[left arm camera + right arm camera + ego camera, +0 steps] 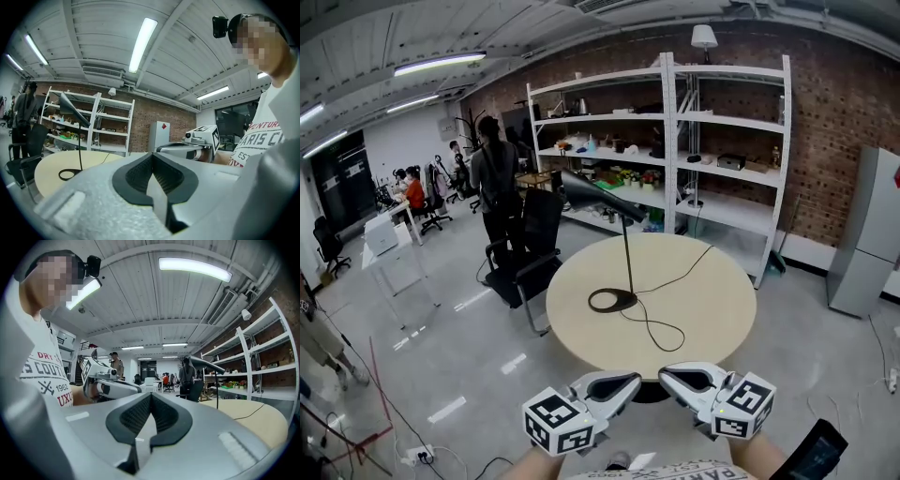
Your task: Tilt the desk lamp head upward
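Desk lamp (598,197): one; we see it near the middle of the round desk (712,300); thin pole upright on a ring base; the head's long axis slants, broad end high to the left, narrow end low at the pole top
Left gripper (623,382): jaws pressed together, holding nothing; at the near desk edge, well apart from the lamp
Right gripper (675,377): jaws likewise together and empty; tip facing the left one
Shelf units (731,206): two, white, behind the desk

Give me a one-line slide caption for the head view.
Left gripper and right gripper, jaws shut and empty, held before a round table bearing a black desk lamp.
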### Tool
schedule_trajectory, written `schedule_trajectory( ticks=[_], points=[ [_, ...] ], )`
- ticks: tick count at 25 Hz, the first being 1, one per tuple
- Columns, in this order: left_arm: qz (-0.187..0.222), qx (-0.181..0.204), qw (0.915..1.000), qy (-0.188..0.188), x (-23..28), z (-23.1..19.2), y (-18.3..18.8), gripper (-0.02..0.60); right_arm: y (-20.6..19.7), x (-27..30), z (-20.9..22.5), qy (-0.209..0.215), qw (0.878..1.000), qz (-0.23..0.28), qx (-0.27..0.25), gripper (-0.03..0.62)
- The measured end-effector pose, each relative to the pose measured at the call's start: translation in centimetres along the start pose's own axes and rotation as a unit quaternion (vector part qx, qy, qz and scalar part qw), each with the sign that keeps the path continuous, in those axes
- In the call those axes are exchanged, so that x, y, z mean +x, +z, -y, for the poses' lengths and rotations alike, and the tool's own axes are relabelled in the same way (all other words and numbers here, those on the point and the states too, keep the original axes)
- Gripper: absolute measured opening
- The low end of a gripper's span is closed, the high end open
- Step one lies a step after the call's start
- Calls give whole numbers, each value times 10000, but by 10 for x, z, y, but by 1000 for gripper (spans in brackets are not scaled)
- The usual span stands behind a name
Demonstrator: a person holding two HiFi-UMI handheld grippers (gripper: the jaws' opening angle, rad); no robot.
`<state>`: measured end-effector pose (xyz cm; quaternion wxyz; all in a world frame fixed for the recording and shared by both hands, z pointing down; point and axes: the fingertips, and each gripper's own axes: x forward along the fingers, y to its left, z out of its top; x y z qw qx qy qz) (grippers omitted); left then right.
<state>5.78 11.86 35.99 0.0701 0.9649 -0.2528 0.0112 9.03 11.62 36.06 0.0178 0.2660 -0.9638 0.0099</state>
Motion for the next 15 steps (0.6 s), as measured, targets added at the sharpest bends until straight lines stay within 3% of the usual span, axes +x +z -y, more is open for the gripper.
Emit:
schedule_trajectory(
  ticks=[15],
  points=[
    [-3,-48,9999,151,-18,35,-1,2,4,-24,-29,81,9998,155,101,-2]
  ],
)
